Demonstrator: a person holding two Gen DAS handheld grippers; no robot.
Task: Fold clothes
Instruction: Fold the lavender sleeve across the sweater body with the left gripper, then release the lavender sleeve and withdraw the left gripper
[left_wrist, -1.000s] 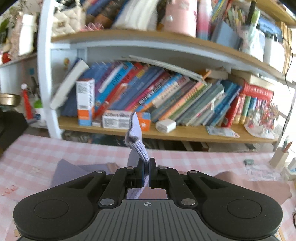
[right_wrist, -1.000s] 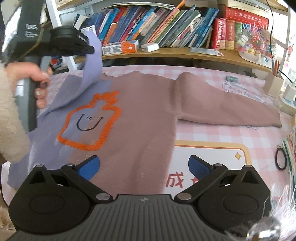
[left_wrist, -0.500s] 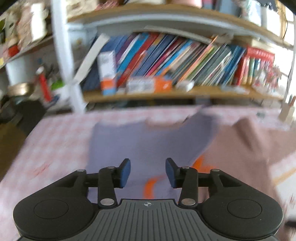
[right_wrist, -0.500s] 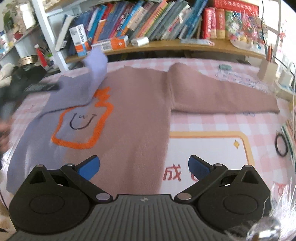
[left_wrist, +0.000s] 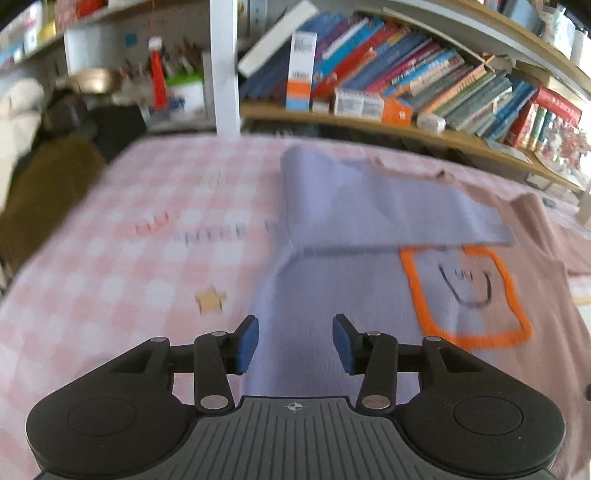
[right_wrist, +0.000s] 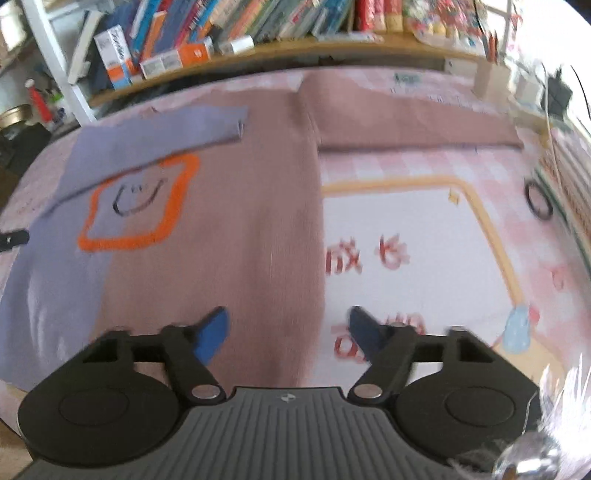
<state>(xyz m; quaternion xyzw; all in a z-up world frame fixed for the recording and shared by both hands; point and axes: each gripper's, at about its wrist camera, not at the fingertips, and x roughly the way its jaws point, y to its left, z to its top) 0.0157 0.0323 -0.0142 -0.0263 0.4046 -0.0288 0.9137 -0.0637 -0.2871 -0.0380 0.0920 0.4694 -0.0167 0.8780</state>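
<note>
Hand-held gripper (left_wrist: 295, 343) above sweater (left_wrist: 332, 280)

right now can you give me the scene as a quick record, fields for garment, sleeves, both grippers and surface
garment: two-tone sweater, lilac and mauve, lying flat with an orange outlined smiley patch
lilac sleeve: folded across the chest, covering the top of the patch
mauve sleeve: spread out sideways on the cloth
left gripper: jaws apart, nothing between them, above the lilac side
right gripper: jaws closing, nothing pinched, over the sweater's mauve side edge
surface: pink checked tablecloth
background: bookshelf
</note>
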